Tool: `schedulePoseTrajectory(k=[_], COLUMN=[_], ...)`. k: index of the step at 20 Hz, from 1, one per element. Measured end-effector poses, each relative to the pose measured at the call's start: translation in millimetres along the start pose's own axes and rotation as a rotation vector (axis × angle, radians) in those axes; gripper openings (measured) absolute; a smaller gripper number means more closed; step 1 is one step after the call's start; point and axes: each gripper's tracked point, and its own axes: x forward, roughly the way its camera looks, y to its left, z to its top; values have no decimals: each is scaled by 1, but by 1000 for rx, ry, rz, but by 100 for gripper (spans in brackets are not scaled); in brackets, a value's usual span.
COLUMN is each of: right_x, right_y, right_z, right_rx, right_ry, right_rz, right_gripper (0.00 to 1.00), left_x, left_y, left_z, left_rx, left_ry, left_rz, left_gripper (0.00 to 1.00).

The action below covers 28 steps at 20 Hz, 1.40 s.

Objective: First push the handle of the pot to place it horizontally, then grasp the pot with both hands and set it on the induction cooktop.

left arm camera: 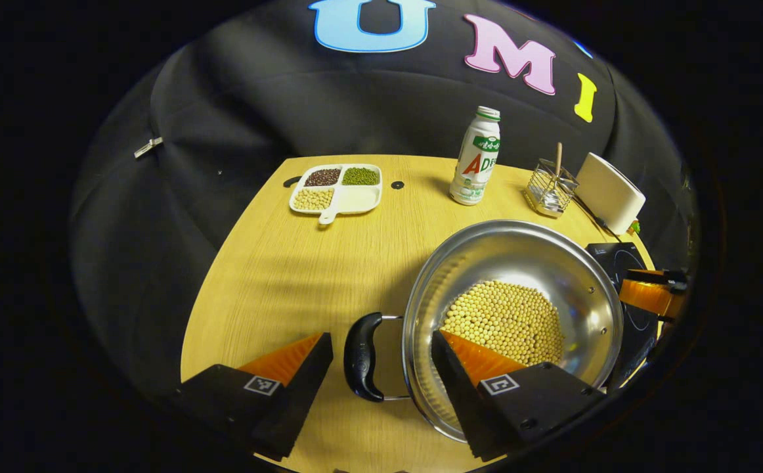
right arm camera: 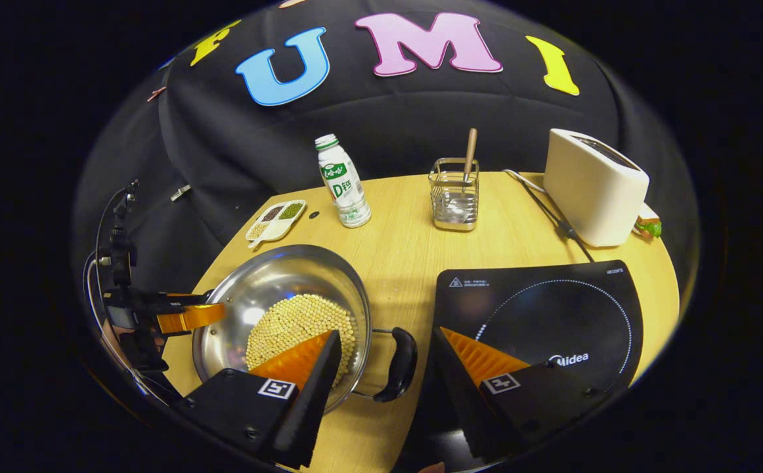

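Your left gripper (left arm camera: 381, 368) hangs with its jaws spread wide, straddling the pot's left handle (left arm camera: 362, 357) without pressing on it. The pot (left arm camera: 555, 263), loaded with pale beans (left arm camera: 503, 322), sits on the wooden table (left arm camera: 289, 276), just left of the induction cooktop (right arm camera: 552, 309) and not on it. Your right gripper (right arm camera: 388, 364) is likewise spread, with the pot's right handle (right arm camera: 402, 364) between its fingers and no grip taken. Both handles look level, so the pushing step seems done. What remains, by my reading: close both grippers on the handles, lift, and carry the pot rightward onto the cooktop's ring.
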Motion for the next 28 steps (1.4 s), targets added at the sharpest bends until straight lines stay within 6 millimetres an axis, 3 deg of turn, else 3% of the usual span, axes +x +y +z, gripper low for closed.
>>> schedulePoseTrajectory(k=[3,4,6,18,20,25,26,27,28], right_x=[15,21,26,66,68,69,68,68,65], right_y=[-1,-1,0,4,6,6,5,6,6], right_z=[-12,-15,-14,-26,-26,-25,-24,-25,-26], right_rx=[10,17,27,-89,-81,-62,-70,-70,-76], right_ry=[42,54,51,122,121,124,120,117,121], right_rz=[-13,-14,-17,-73,-65,-46,-53,-61,-60], right_gripper=[88,79,74,68,70,61,54,58,54], left_x=[8,10,13,21,18,13,13,9,8], left_y=[3,6,5,16,14,14,14,13,13], left_z=[-1,-1,-3,-14,-14,-12,-14,-13,-14], left_rx=[11,11,8,-12,-21,-69,-76,-84,-90], left_ry=[16,18,25,43,40,15,17,14,17], left_rz=[8,14,8,-15,-26,-31,-29,-27,-23], left_gripper=[91,87,82,81,76,64,63,61,60])
